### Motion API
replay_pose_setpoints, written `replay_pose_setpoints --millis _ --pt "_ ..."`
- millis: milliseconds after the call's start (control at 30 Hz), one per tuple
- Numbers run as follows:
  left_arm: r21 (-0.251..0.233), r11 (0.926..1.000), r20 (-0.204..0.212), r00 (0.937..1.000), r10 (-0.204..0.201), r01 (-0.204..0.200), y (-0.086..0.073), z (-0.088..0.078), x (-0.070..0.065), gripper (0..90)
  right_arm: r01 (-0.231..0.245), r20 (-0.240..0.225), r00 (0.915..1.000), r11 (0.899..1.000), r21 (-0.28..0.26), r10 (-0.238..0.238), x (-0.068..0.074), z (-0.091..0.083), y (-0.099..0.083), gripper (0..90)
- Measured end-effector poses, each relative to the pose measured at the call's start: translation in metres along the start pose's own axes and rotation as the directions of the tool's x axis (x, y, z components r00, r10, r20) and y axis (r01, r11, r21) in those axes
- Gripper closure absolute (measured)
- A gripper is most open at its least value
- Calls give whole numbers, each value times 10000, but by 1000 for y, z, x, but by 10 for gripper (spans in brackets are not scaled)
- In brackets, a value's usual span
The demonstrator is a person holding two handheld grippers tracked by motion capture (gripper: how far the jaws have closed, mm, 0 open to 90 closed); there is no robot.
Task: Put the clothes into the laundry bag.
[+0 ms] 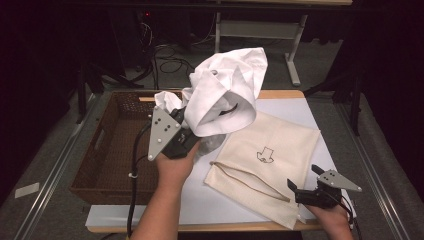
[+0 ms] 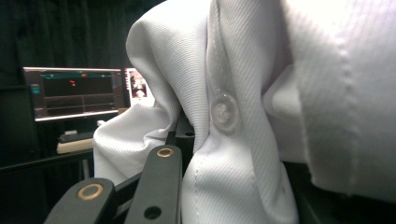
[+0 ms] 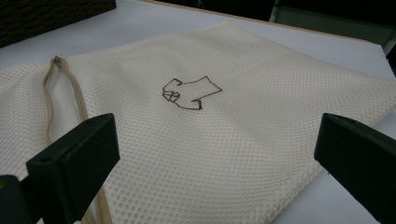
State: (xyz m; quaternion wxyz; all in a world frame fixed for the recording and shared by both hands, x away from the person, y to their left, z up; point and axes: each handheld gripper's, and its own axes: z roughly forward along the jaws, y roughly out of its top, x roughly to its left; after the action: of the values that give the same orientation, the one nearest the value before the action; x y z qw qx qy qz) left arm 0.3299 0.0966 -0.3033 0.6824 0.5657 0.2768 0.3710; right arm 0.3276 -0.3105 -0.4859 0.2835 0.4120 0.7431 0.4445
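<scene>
White shirt (image 1: 227,92) in left tongs (image 1: 186,131) above mesh bag (image 1: 265,165)

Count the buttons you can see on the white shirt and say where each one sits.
1: a clear button on the stitched edge of the white shirt, right beside the left gripper that grips it. Others may be hidden in the folds.

**Shirt crowds the middle, bag side open**

I see the white shirt (image 1: 227,90) bunched high over the table's centre, hanging off my left gripper (image 1: 187,131) and blocking the way between the wicker basket (image 1: 107,150) and the mesh bag (image 1: 267,160). The basket's walls fence the left. My right gripper (image 1: 305,180), jaws wide, sits at the bag's near corner with bare white table (image 1: 300,107) beyond and nothing above the bag.
</scene>
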Motion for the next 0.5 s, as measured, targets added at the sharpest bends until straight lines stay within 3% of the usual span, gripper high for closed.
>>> replay_pose_setpoints --millis 267,500 --pt "125 9998 353 9993 -143 138 -8 0 -8 717 48 -66 10000 10000 8 -48 0 0 0 14" --pt "201 9997 499 9986 -181 171 -16 -18 -11 716 57 -115 9999 10000 74 -56 2 2 0 20"
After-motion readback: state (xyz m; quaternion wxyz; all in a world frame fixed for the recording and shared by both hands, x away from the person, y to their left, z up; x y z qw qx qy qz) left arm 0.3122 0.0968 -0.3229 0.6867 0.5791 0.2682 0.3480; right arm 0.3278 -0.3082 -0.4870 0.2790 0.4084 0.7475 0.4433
